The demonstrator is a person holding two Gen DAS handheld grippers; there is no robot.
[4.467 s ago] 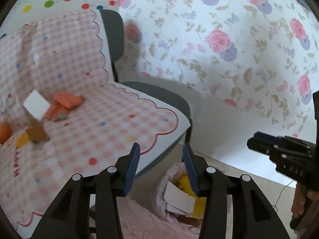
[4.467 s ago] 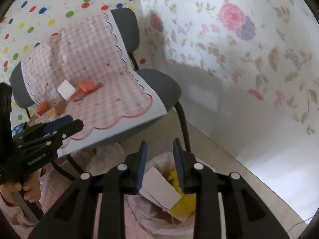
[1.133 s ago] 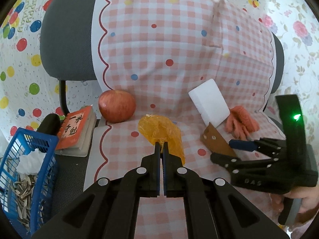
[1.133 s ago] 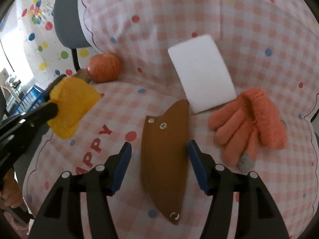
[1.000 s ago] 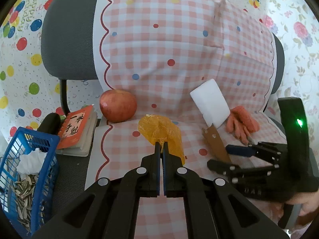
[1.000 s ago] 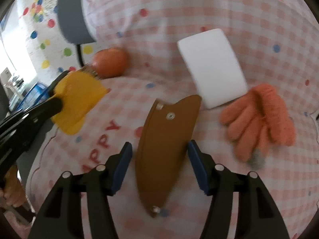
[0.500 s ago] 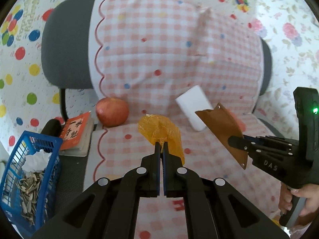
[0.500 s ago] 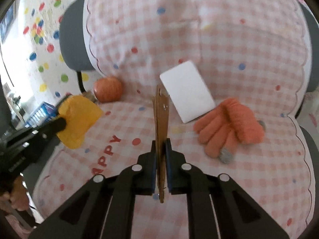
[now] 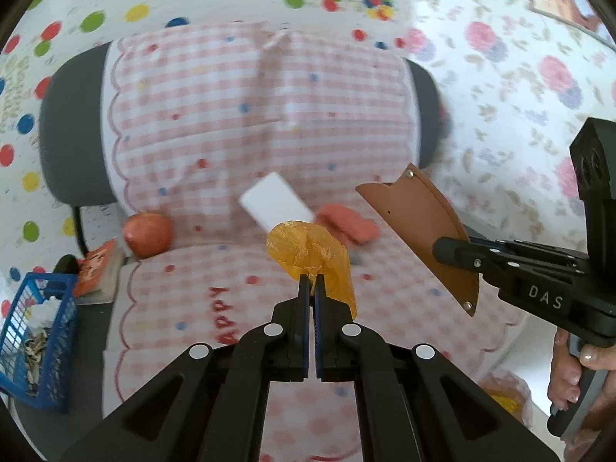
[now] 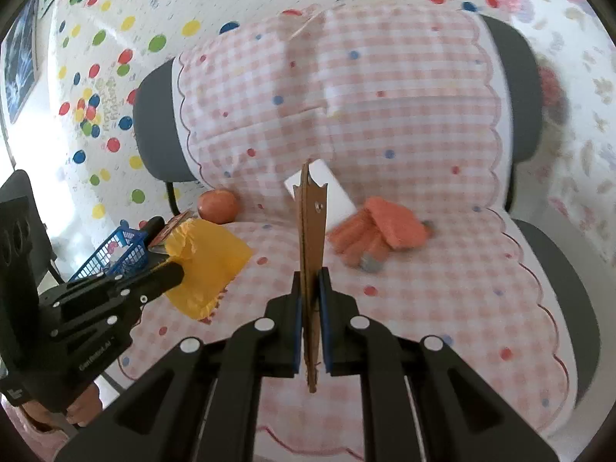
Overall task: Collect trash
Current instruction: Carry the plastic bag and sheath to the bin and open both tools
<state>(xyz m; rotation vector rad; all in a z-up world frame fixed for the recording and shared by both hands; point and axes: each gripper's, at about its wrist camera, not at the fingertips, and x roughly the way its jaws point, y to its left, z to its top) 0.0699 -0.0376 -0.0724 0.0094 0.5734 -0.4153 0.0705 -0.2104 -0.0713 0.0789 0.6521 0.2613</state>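
Note:
My left gripper (image 9: 312, 287) is shut on a crumpled orange plastic wrapper (image 9: 312, 256) and holds it above the checked chair seat; the wrapper also shows in the right wrist view (image 10: 206, 265). My right gripper (image 10: 310, 281) is shut on a flat brown leather sheath (image 10: 310, 238), held edge-on and lifted off the seat; it also shows in the left wrist view (image 9: 427, 227). A white foam block (image 9: 275, 202) and an orange glove (image 9: 348, 223) lie on the seat behind them.
The chair carries a pink checked cover (image 10: 404, 123). An apple (image 9: 148, 235), a small book (image 9: 98, 269) and a blue basket (image 9: 36, 338) holding scraps are at the left. A pink trash bag's rim (image 9: 504, 387) shows at lower right.
Both grippers have pulled back and up from the seat. The right gripper closed on the brown sheath and lifted it; the left keeps holding the orange wrapper.

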